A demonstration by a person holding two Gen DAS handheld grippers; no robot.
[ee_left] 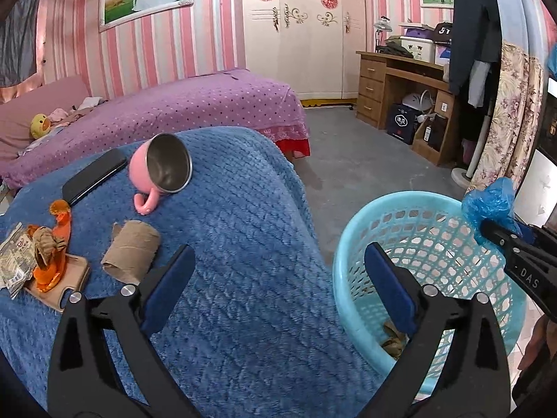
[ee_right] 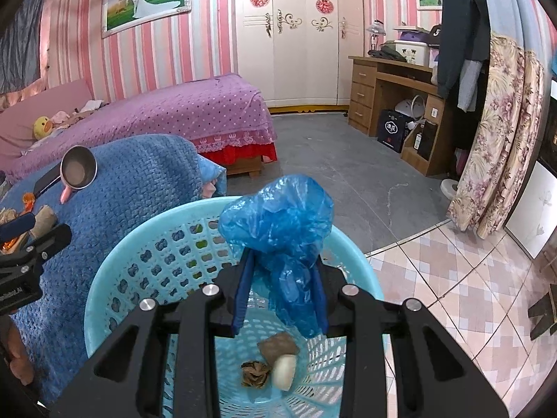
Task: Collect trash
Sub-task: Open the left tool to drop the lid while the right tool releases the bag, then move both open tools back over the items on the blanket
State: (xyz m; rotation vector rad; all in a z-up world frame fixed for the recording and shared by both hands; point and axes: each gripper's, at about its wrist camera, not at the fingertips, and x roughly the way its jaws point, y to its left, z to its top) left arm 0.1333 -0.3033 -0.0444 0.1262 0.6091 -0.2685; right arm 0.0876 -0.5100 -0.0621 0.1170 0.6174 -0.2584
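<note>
My right gripper (ee_right: 282,254) is shut on a crumpled blue plastic bag (ee_right: 278,219) and holds it over the light blue basket (ee_right: 115,268). It also shows in the left wrist view (ee_left: 487,231) with the bag (ee_left: 489,205) above the basket's rim (ee_left: 348,240). Scraps of brown paper (ee_right: 256,372) and a pale lump (ee_right: 284,371) lie in the basket. My left gripper (ee_left: 278,264) is open and empty above the blue blanket's edge. A cardboard tube (ee_left: 130,256), crumpled wrappers (ee_left: 15,261) and orange wrapping (ee_left: 55,244) lie on the blanket at left.
A pink cup (ee_left: 162,170) lies on its side on the blue blanket (ee_left: 226,261), beside a black phone (ee_left: 94,176). A small wooden tray (ee_left: 68,284) sits under the orange wrapping. A purple bed (ee_left: 174,111), a wooden desk (ee_left: 393,83) and grey floor lie beyond.
</note>
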